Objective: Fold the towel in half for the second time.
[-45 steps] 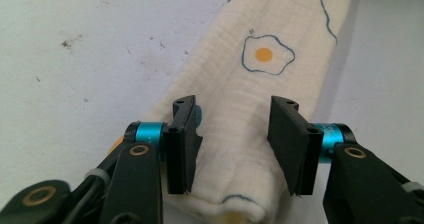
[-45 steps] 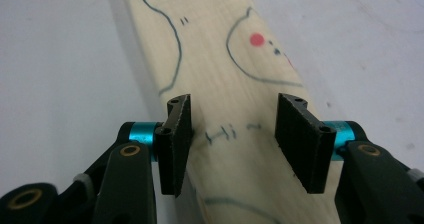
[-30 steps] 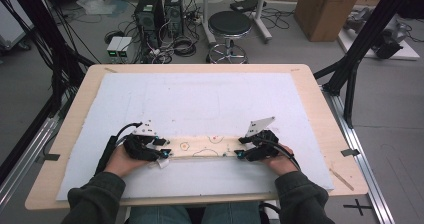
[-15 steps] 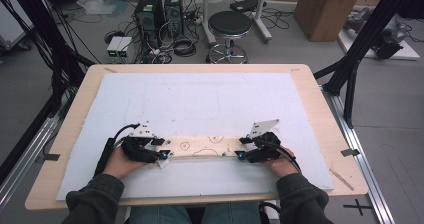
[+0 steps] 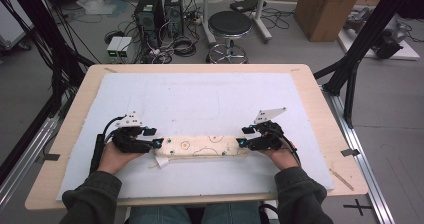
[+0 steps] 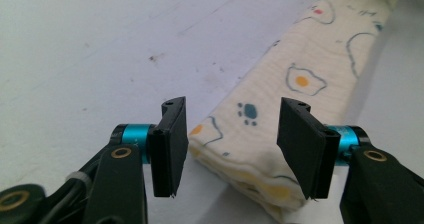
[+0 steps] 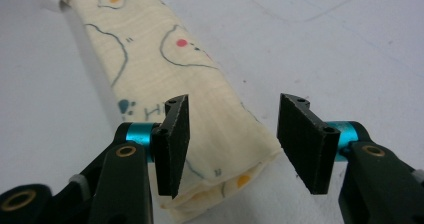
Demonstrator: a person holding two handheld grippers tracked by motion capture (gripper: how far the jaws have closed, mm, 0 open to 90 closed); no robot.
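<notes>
Left gripper [image 5: 156, 143] and right gripper [image 5: 241, 143] each spread wide at opposite ends of the folded cloth [image 5: 202, 146], lying near the table's [image 5: 320, 104] front edge.

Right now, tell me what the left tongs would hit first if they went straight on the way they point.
The left tongs stand open around the near end of the folded cloth. Going straight on, they would most likely meet that cloth end first, though depth is hard to judge; the white mat lies under it.
</notes>
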